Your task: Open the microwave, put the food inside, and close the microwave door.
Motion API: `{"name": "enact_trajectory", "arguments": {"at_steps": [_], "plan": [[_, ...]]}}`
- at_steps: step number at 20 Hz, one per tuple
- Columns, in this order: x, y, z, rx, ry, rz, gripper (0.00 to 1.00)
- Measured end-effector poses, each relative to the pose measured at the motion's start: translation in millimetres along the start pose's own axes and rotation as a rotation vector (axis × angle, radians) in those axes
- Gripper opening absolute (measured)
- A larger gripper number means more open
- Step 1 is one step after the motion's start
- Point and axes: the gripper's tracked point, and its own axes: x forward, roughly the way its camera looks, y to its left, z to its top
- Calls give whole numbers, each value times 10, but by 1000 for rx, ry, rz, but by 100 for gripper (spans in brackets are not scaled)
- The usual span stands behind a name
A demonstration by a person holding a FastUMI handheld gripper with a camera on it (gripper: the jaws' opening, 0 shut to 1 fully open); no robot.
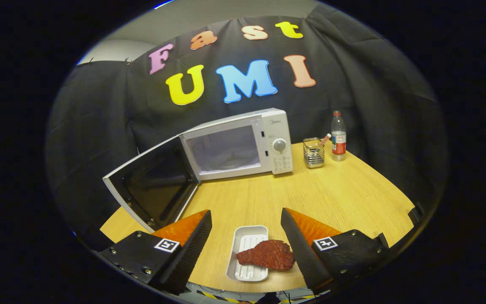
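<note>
Microwave (243,145) stands on the wooden worktop (331,194), at 12 o'clock from the hand-held gripper (246,221) and well beyond its fingers. Its door (152,183) is swung fully open toward 10 o'clock, so the inner face of the door is exposed. The cavity (224,150) is open to view and pale inside. A round dial (279,145) sits on the control panel at the right side of the oven front.

The hand-held gripper is released: its two fingers stand wide apart with a clear gap between them and press on nothing. The left finger lies just beside the lower edge of the open door.

A white tray (245,247) lies on the worktop between the fingers, close to the near edge of the worktop. A reddish-brown piece of food (268,254) rests on the tray, overhanging the tray's right rim toward 3 o'clock. The end of the food lies just beside the right finger; contact cannot be confirmed.

At 1 o'clock from the gripper, right of the microwave, a wire holder (314,153) stands on the worktop with a small item leaning out of it. A clear bottle (338,137) with a red cap and label stands upright just beside the holder, on its right.
</note>
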Motion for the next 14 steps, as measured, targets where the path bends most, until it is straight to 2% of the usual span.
{"name": "enact_trajectory", "arguments": {"at_steps": [8, 9, 10, 11, 13, 14], "plan": [[82, -261, -688, 220, 199, -23, 98], [108, -298, -741, 245, 217, -32, 81], [127, -332, -767, 274, 229, -41, 74], [134, -320, -792, 315, 248, -33, 59], [102, -277, -771, 382, 265, -25, 39], [91, -229, -748, 424, 258, -14, 40]]}}
